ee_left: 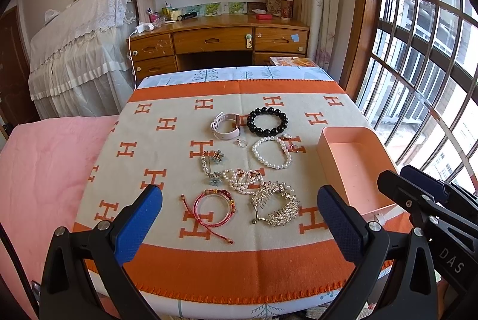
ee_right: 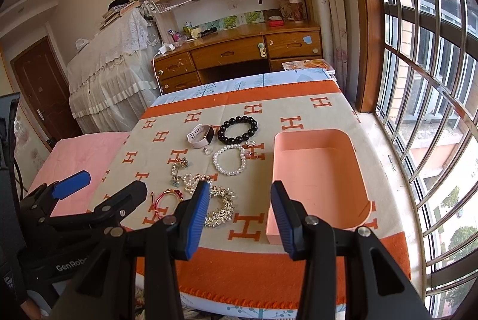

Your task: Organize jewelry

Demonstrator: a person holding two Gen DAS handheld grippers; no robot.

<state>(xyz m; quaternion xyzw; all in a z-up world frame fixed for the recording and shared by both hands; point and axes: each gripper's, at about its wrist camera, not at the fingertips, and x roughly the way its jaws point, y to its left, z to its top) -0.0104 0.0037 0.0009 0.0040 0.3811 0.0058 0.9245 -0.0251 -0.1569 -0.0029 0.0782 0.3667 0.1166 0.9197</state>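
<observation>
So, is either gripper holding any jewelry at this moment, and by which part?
Nothing is held. The left gripper and the right gripper are both open above the blanket, and all the jewelry lies on it, untouched.

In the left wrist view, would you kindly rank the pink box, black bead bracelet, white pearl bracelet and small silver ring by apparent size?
1. pink box
2. black bead bracelet and white pearl bracelet: about alike, too close to rank
3. small silver ring
</observation>
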